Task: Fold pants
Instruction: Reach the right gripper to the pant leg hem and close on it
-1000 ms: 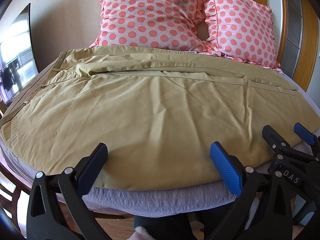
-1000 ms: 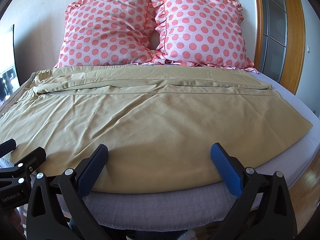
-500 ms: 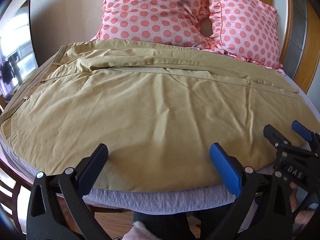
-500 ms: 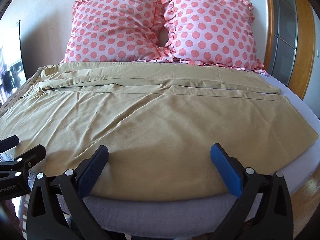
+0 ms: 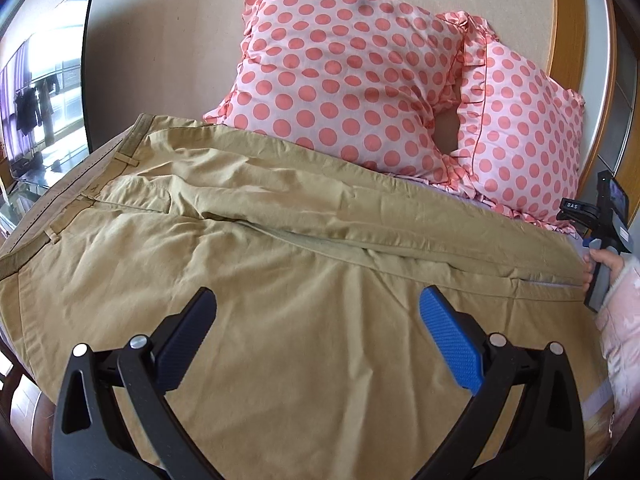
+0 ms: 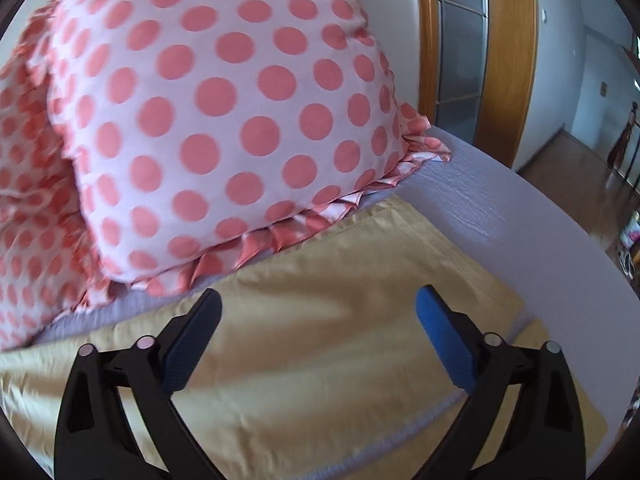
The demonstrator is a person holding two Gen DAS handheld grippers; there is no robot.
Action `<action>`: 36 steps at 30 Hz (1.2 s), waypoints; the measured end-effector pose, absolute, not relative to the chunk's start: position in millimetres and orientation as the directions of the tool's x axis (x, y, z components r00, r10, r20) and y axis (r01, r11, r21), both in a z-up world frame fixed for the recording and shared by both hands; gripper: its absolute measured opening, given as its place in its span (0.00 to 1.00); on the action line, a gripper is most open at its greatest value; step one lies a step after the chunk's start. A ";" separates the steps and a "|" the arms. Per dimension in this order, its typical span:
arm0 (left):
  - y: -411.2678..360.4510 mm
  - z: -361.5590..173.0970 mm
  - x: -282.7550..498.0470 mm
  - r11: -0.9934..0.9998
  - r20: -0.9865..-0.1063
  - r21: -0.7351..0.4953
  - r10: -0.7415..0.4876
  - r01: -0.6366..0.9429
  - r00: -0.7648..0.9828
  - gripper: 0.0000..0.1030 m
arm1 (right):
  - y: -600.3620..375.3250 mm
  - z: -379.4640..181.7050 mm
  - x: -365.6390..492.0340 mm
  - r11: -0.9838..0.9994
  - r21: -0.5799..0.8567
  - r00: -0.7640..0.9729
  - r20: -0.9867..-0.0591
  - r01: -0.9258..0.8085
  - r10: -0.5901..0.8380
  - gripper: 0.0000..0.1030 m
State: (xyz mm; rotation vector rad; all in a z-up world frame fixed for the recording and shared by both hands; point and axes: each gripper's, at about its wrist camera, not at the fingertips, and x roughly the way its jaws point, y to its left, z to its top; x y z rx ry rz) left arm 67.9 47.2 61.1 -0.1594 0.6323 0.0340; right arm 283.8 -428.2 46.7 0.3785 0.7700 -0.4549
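Tan pants (image 5: 280,280) lie spread flat across the bed, waistband at the left (image 5: 60,184), legs running right. My left gripper (image 5: 320,320) is open and empty, hovering over the near leg's middle. My right gripper (image 6: 318,320) is open and empty over the hem end of the far leg (image 6: 360,280), close to the pillow. In the left wrist view its body (image 5: 604,240) shows at the far right, held in a hand.
Two pink polka-dot pillows (image 5: 352,80) (image 6: 224,120) stand against the wall behind the pants. The lavender bed sheet (image 6: 500,208) ends at the right edge. A wooden door frame (image 6: 508,60) stands beyond it. A TV screen (image 5: 44,92) is at the left.
Both grippers have moved forward from the bed's near edge over the pants. The right one has gone far right and back, to the hem by the pillow.
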 end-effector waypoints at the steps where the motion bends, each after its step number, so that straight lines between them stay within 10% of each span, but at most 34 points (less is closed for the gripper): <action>1: 47.1 60.2 70.9 0.988 -0.589 -0.131 -0.013 -0.080 0.808 0.98 | -436.2 40.2 300.5 0.824 0.167 0.610 -0.752 0.541 -0.248 0.70; 11: 55.4 40.8 102.3 0.977 -0.655 -0.207 -0.104 -0.045 0.748 0.98 | -462.9 4.2 356.7 0.746 0.046 0.480 -0.791 0.665 -0.379 0.48; 13: 52.2 37.2 103.8 0.974 -0.663 -0.229 -0.157 0.002 0.732 0.98 | -472.1 3.5 348.6 0.735 0.093 0.505 -0.783 0.671 -0.362 0.19; 16: 50.6 32.2 103.6 0.958 -0.666 -0.283 -0.231 0.047 0.710 0.98 | -489.2 1.4 331.1 0.732 0.219 0.574 -0.771 0.645 -0.275 0.05; 25: 66.8 38.0 89.9 0.929 -0.628 -0.364 -0.294 0.062 0.721 0.98 | -478.6 33.9 143.0 0.702 0.564 0.838 -0.539 0.435 -0.086 0.04; 32: 87.2 42.5 95.2 0.881 -0.576 -0.467 -0.368 0.075 0.729 0.98 | -464.4 9.1 63.1 0.620 0.640 0.805 -0.593 0.454 0.022 0.05; 36: 102.6 54.0 89.5 0.877 -0.523 -0.478 -0.328 0.049 0.786 0.98 | -467.0 -6.0 55.3 0.533 0.703 0.787 -0.608 0.471 0.106 0.41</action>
